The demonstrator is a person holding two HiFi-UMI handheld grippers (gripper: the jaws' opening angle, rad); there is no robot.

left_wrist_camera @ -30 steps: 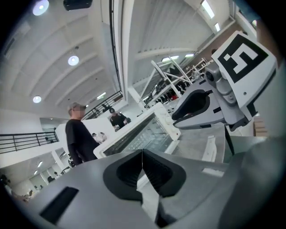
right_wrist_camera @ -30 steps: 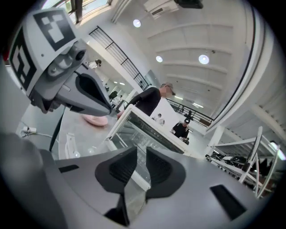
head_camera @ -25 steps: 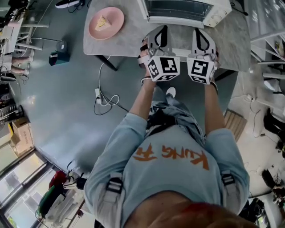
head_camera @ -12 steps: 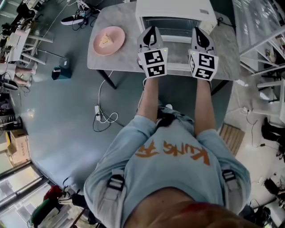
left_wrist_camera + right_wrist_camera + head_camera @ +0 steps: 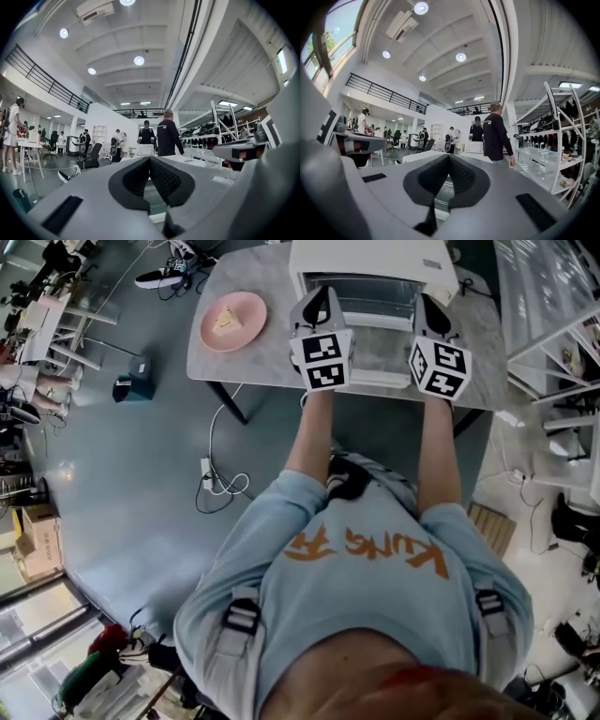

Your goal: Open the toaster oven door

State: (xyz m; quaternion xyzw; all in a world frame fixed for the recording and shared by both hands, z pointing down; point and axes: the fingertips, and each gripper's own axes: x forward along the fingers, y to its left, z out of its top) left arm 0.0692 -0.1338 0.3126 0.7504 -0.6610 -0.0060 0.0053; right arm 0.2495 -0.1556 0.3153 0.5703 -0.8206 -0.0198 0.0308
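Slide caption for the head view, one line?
Person at a grey table holds shut left gripper and right gripper before a white toaster oven; cake slice on pink plate alongside.

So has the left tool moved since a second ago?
Yes: the left tool moved forward, toward the toaster oven; its tips now overlap the oven's front.

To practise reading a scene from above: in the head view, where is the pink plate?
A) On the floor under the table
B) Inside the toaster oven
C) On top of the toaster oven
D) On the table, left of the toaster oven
D: the pink plate rests on the table, apart from the toaster oven and to its left in the head view.
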